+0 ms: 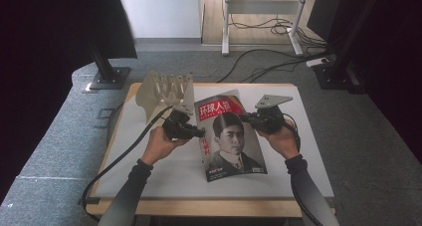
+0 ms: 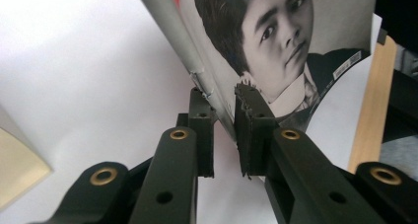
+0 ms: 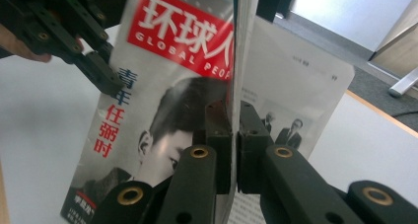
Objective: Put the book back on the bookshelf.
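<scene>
A magazine (image 1: 229, 136) with a red title band and a black-and-white portrait on its cover is held up off the white table sheet (image 1: 149, 166). My left gripper (image 1: 201, 133) comes in from the left and is shut on the magazine's spine edge; in the left gripper view the spine (image 2: 197, 71) runs down between its two pads (image 2: 224, 110). My right gripper (image 1: 245, 119) is shut on the cover's opposite edge (image 3: 235, 120). In the right gripper view the cover (image 3: 167, 86) stands apart from an inner page (image 3: 296, 86), and the left gripper (image 3: 106, 78) grips the far edge.
A pale rack with clear upright dividers (image 1: 166, 89) stands at the table's back left, just behind my left hand. The table's wooden edge (image 1: 199, 206) runs along the front. Beyond the table are a white frame's legs (image 1: 226, 27) and floor cables (image 1: 259, 61).
</scene>
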Action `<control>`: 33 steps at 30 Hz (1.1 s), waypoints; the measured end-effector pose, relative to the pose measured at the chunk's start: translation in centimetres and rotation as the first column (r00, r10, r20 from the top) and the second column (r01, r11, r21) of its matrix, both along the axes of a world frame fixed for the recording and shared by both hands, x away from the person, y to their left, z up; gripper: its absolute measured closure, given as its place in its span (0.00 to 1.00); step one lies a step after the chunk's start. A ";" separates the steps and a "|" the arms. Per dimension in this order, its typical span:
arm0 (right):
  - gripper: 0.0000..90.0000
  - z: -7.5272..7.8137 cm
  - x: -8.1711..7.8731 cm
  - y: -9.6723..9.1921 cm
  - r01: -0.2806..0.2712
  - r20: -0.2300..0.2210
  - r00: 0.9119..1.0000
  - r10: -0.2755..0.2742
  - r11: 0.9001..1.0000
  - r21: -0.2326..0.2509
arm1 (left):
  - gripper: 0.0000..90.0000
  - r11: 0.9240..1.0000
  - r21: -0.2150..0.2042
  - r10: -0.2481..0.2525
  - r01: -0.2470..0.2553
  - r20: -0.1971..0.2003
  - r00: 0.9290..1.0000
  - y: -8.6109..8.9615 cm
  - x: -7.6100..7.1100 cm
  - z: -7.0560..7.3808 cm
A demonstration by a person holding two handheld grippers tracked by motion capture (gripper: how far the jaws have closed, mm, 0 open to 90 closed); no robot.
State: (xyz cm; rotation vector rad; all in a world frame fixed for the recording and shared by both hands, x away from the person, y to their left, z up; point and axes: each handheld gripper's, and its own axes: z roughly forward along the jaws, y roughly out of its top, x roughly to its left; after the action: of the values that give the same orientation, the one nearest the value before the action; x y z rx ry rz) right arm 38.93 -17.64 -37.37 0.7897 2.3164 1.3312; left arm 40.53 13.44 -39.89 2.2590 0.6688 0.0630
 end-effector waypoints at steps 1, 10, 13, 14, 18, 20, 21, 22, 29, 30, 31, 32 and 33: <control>0.95 0.1 0.1 -0.1 0.004 0.000 1.000 -0.004 1.000 -0.002 | 0.89 1.000 0.005 0.003 -0.003 0.017 1.000 0.0 -0.1 0.3; 0.94 0.8 0.3 -1.0 0.045 0.022 0.999 -0.045 0.999 0.028 | 0.95 0.999 0.047 -0.009 -0.002 0.227 0.974 -0.2 -1.9 2.7; 0.94 0.6 0.3 -1.2 0.051 0.017 0.999 -0.052 0.998 0.025 | 0.95 0.999 0.049 -0.020 0.009 0.230 0.973 -0.1 -2.3 2.7; 0.94 0.5 0.2 -1.4 0.046 0.013 0.999 -0.046 0.999 0.029 | 0.95 0.999 0.049 -0.029 0.018 0.230 0.973 0.0 -2.4 2.7; 0.94 0.7 -0.3 -1.7 0.026 0.014 1.000 -0.027 0.999 0.023 | 0.93 0.994 0.091 -0.078 0.057 0.236 0.969 0.0 -3.1 3.1; 0.94 0.8 -0.7 -1.9 0.016 0.017 1.000 -0.017 1.000 0.014 | 0.91 0.991 0.115 -0.093 0.066 0.243 0.966 -0.3 -3.4 3.5; 0.94 0.8 -0.9 -2.0 0.013 0.019 1.000 -0.013 1.000 0.014 | 0.88 0.989 0.125 -0.104 0.074 0.252 0.962 -0.5 -3.5 3.7; 0.94 0.8 -1.1 -2.0 0.011 0.017 1.000 -0.011 1.000 0.015 | 0.86 0.990 0.122 -0.105 0.076 0.258 0.960 -0.7 -3.6 3.9; 0.94 0.7 -2.2 -2.6 -0.011 0.018 1.000 0.010 1.000 0.024 | 0.81 0.994 0.082 -0.095 0.077 0.241 0.966 -1.6 -2.9 5.7; 0.94 0.7 -2.2 -2.6 -0.011 0.018 1.000 0.010 1.000 0.024 | 0.81 0.994 0.086 -0.089 0.070 0.236 0.968 -1.8 -2.8 5.8; 0.94 0.7 -2.3 -2.7 -0.012 0.018 1.000 0.012 1.000 0.025 | 0.81 0.994 0.086 -0.084 0.066 0.232 0.969 -2.0 -2.6 5.8; 0.94 0.7 -2.3 -2.7 -0.016 0.018 1.000 0.016 1.000 0.024 | 0.82 0.994 0.092 -0.084 0.064 0.227 0.970 -2.1 -2.4 5.7; 0.94 0.6 -2.4 -2.7 -0.016 0.020 1.000 0.016 1.000 0.025 | 0.85 0.993 0.097 -0.085 0.065 0.221 0.971 -2.3 -2.3 5.6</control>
State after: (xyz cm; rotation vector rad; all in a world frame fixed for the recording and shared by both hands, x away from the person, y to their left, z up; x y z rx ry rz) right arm 36.51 -20.38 -36.73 0.7637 2.2994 1.3720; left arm 38.23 11.18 -34.33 2.3152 0.4672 0.3128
